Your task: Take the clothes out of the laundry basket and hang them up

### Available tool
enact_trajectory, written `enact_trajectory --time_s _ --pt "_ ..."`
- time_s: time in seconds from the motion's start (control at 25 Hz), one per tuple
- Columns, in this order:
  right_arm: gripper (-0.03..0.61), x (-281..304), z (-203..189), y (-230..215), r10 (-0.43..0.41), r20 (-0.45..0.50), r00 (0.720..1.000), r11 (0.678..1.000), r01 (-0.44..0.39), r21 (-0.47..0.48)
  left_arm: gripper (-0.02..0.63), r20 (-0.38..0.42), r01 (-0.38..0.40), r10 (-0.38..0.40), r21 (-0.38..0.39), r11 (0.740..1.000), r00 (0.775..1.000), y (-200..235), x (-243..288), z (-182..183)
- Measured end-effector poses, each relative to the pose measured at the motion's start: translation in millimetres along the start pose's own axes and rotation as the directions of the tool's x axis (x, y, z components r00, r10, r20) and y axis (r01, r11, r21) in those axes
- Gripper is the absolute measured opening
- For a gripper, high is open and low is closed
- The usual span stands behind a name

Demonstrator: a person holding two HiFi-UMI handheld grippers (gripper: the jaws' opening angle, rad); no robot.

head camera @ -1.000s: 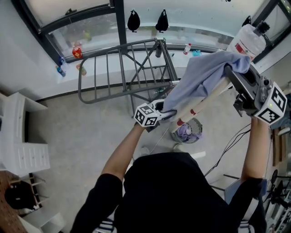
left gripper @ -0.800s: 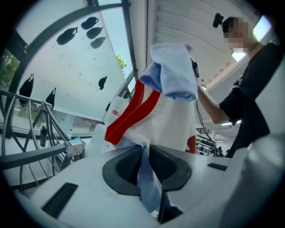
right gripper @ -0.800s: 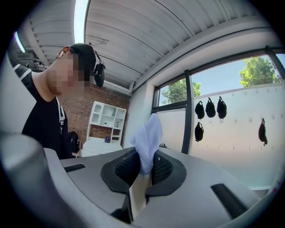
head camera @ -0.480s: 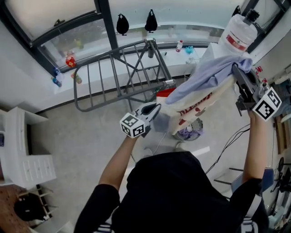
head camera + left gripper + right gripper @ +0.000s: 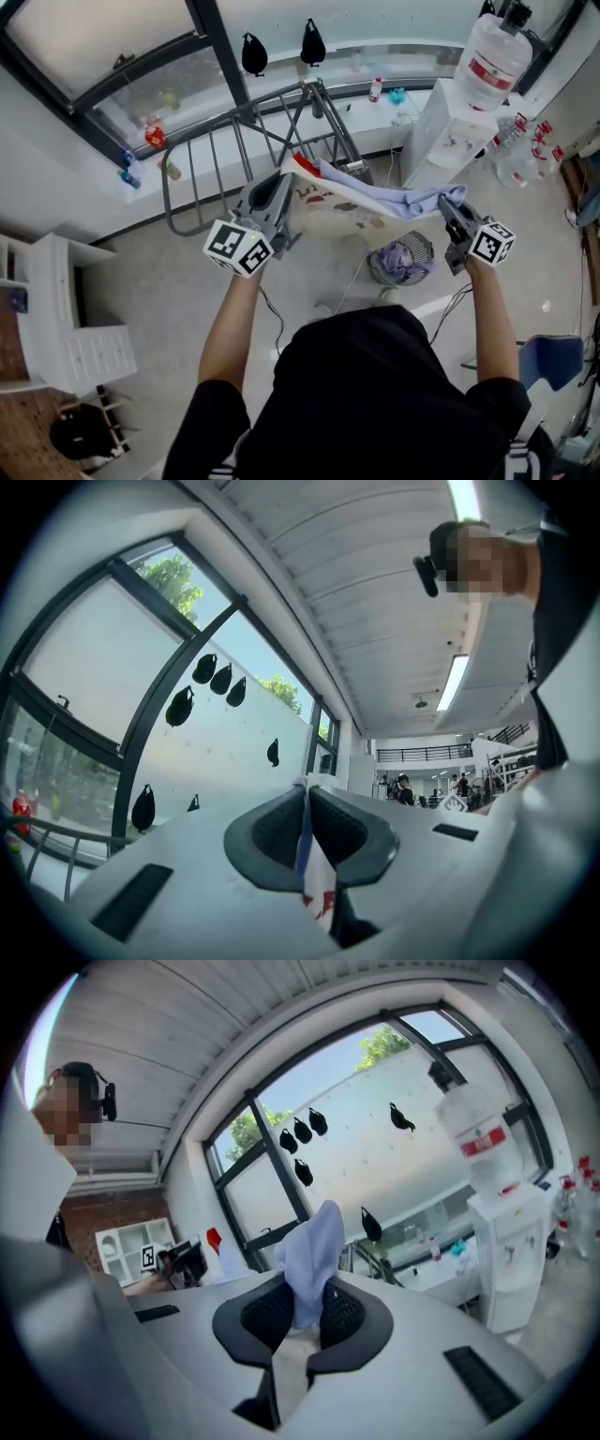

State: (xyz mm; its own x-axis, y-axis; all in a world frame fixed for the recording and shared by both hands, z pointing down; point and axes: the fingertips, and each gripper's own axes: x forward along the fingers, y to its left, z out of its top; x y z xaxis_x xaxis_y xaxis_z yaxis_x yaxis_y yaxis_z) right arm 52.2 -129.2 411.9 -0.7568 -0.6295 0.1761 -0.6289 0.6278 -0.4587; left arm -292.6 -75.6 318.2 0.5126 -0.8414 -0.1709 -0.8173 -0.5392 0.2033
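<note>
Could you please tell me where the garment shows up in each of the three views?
Head view: garment stretched mid-frame between left gripper and right gripper.
Left gripper view: its thin edge pinched in the shut jaws, lower centre.
Right gripper view: its lilac bunch pinched in the shut jaws, centre.
Shared landmark: black shapes on the window.

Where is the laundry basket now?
In the head view, the laundry basket stands on the floor right of centre, under the garment, near the drying rack.
</note>
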Motion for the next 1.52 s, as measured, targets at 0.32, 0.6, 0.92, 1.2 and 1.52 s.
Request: enact_trajectory --time_s 0.32,0.6,0.92,1.2,1.52 --pt "0.062 48 -156 59 0.198 -0.330 0.923 0.980 -0.189 0.061 0.011 0.086 0.053 -0.062 0.097 0.994 0.994 -19 3 75" --pt "0.166 60 -165 63 0.239 -0.346 0.907 0.969 -0.204 0.137 0.011 0.140 0.049 -0.062 0.100 0.994 0.988 -11 -10 100" --pt "0.199 28 -170 19 -0.020 -0.231 0.973 0.981 0.063 0.181 0.011 0.176 0.119 -0.129 0.068 0.991 0.976 -20 -16 120" --pt "0.204 73 -125 87 0.198 -0.217 0.956 0.974 -0.217 -0.067 0.011 0.183 0.350 -0.355 0.060 0.935 0.917 -39 -29 133" --pt "0.203 149 -62 154 0.378 -0.162 0.912 0.894 -0.405 -0.192 0.011 0.186 0.405 -0.410 0.065 0.912 0.893 -45 -47 146"
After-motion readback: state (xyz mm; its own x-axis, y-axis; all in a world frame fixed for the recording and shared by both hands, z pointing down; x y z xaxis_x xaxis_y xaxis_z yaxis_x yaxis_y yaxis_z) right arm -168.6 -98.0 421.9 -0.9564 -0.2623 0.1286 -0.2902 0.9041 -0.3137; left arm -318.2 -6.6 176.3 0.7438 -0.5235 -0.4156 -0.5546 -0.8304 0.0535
